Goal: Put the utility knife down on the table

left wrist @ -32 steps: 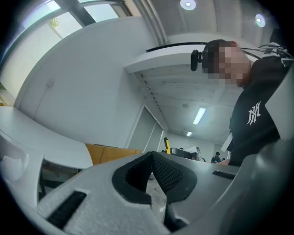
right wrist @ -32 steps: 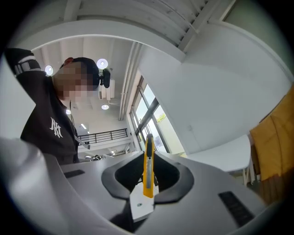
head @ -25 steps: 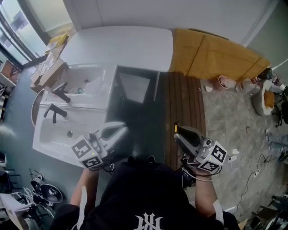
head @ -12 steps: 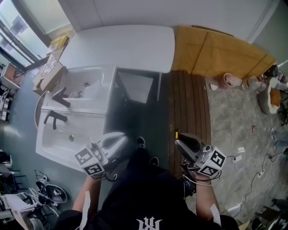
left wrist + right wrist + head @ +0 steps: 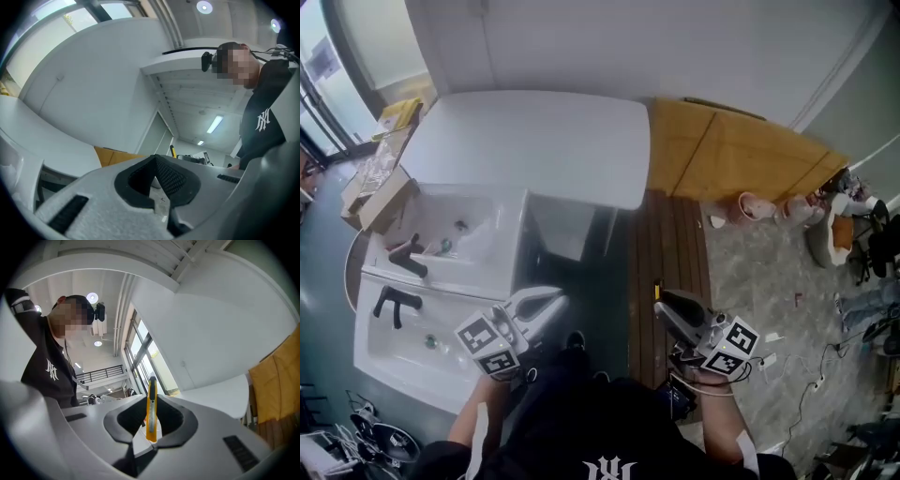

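In the right gripper view a yellow utility knife [image 5: 151, 408] stands upright between the jaws of my right gripper [image 5: 151, 401], which is shut on it. In the head view that gripper [image 5: 667, 311] is low at the right, over dark floor slats, and the yellow knife [image 5: 656, 292] pokes out at its tip. My left gripper [image 5: 546, 302] is low at the left, beside the sink unit; in its own view its jaws [image 5: 157, 161] meet at the tips with nothing between them. The white table [image 5: 544, 141] lies well ahead of both grippers.
A white sink unit [image 5: 478, 258] with black taps [image 5: 394, 305] stands at the left, with cardboard boxes [image 5: 380, 192] behind it. A yellow wooden panel [image 5: 741, 155] lies right of the table. Pots [image 5: 755, 206] and cables [image 5: 811, 384] litter the stone floor at the right.
The head view has swung so that the white table sits lower and fuller in the picture. Both grippers stay low in front of the body, and the knife stays in the right one.
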{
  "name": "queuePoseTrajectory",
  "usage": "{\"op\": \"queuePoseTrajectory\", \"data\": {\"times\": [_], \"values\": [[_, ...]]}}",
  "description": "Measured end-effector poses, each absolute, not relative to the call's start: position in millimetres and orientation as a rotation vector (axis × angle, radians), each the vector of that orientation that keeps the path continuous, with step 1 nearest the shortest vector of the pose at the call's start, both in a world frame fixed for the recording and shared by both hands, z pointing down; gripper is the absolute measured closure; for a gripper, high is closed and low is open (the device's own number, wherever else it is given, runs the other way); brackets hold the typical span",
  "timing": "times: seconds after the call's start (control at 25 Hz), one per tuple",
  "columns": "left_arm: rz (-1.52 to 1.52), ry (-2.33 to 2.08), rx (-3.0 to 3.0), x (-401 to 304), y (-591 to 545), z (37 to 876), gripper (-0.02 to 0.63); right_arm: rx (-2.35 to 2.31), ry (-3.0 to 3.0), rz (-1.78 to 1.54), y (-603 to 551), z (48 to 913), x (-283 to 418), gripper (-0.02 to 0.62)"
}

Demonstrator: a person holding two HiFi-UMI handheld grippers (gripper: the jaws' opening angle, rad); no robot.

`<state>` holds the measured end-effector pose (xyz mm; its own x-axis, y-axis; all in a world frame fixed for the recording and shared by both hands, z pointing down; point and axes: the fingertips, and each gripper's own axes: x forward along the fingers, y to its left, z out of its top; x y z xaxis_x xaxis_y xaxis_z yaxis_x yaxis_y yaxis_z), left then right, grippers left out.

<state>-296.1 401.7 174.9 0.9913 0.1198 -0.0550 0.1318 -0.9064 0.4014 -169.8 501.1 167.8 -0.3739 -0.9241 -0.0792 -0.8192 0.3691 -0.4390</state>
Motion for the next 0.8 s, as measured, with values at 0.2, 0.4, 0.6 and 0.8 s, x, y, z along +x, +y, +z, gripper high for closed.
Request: {"op": "queuePoseTrajectory", "data": {"times": [0.2,0.4,0.6,0.8], "values": [[-0.062,0.26,2.706,-277,349,177,0.601,-1.603,2.286,-0.414,438,141,-150,0.54],[-0.054,0.296,2.659,-255,312,191,0.601,-1.624,2.258,-0.446,409,148,-136,0.54],[-0.064,0.269,2.632,-238,285,203,0.601,-1.63,2.246,-0.5,388,167,-112,0.54],[-0.041,0.201,2.648,-210,255,208,0.601,-1.551,2.281,-0.457,352,168,-78,0.54]]}}
